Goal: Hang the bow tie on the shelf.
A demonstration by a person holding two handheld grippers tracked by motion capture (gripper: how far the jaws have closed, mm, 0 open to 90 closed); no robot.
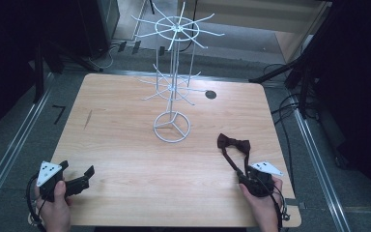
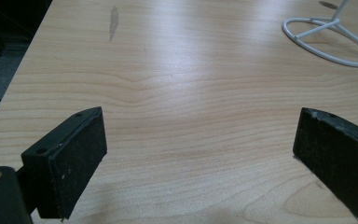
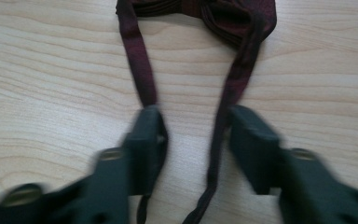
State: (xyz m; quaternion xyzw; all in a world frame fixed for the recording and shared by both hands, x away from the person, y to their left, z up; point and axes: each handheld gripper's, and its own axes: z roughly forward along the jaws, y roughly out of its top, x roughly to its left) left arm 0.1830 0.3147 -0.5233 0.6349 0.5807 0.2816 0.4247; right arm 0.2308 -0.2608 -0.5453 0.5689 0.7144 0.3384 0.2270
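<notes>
Bow tie [image 1: 233, 143] flat on the table [image 1: 125, 145], near right, well short of the wire rack [image 1: 173, 87]; right gripper [image 3: 193, 135] half-closed around 2 strap lengths, not yet clamped; left gripper [image 2: 198, 154] wide, unladen; hanging undone.

We take this for a recording lab or studio: a bare wooden table [image 1: 125, 145] stands on grey carpet between metal floor rails [image 1: 9, 150], dark tripod legs [image 1: 290, 72] and loose cables [image 1: 290, 104] ring it, and black curtains, as far as we can tell, close off both sides.
</notes>
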